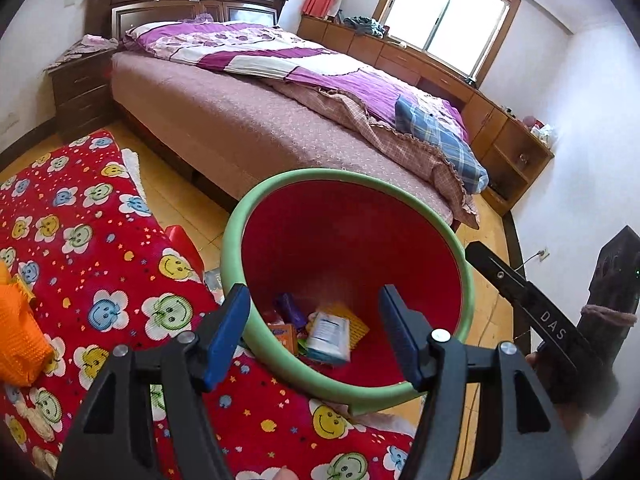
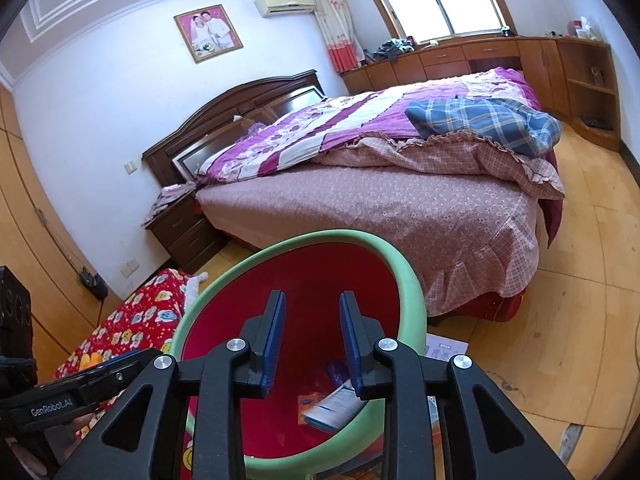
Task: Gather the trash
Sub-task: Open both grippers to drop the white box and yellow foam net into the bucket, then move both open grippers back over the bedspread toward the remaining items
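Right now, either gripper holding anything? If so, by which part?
Nothing held. The left gripper and right gripper both hang open over the red bin, pads bare. A white packet lies loose inside the bin.

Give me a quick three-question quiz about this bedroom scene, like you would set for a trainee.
1. True or false: the red bin with the green rim is empty.
2. Which is between the fingers of the right gripper? A) a white packet B) nothing C) an orange cloth
3. What pattern is on the red cloth beside the bin?

Key
1. False: a white and blue packet and other wrappers lie at its bottom.
2. B: both it and the left gripper hang open over the bin, holding nothing.
3. Smiley-face flowers in yellow, blue and green.
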`<state>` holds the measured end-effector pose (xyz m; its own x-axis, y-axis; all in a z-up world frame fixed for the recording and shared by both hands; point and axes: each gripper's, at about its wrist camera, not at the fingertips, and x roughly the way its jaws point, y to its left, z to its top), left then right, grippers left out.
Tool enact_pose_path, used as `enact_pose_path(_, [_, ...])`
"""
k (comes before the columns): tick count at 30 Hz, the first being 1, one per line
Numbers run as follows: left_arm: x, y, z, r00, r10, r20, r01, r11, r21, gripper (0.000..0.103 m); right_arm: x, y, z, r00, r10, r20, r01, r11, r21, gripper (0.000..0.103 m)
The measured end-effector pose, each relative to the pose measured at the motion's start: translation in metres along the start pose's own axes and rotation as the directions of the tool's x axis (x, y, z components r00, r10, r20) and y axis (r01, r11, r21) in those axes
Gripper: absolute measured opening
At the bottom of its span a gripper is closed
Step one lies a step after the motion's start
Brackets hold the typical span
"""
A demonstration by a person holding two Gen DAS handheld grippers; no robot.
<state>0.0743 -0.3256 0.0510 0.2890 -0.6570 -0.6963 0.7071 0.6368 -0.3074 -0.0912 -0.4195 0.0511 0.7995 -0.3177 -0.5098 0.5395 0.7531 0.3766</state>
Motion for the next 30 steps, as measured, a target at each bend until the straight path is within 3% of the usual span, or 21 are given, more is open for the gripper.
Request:
enact_pose_path(6, [-0.013, 0.001, -0.003, 1.000, 0.005, 0.013, -0.004, 1.000, -0.003, 0.066, -0.007, 0.006, -0.002, 1.000, 0.009, 0.001, -0.009, 1.000, -0.015, 0.029])
enact_pose_path(10, [-0.026, 0.006, -0.006, 1.000, 0.004, 0.030, -0.004, 1.000, -0.018, 0.066, -0.013, 0.014, -0.004, 1.000, 0.013, -0.002, -0.013, 1.000, -0.022, 0.041])
enact_pose_path(13, [-0.037, 0.013, -0.009, 0.999, 0.008, 0.043, -0.006, 0.999, -0.037, 0.066, -0.016, 0.018, -0.005, 1.000, 0.024, -0.016, -0.025, 1.000, -0.011, 0.043])
enact_pose_path(30, [-0.099, 0.068, -0.030, 0.982, 0.147, 0.118, -0.131, 0.982, -0.139, 0.066, -0.032, 0.065, -0.020, 0.995, 0.090, -0.035, -0.092, 0.994, -0.057, 0.054])
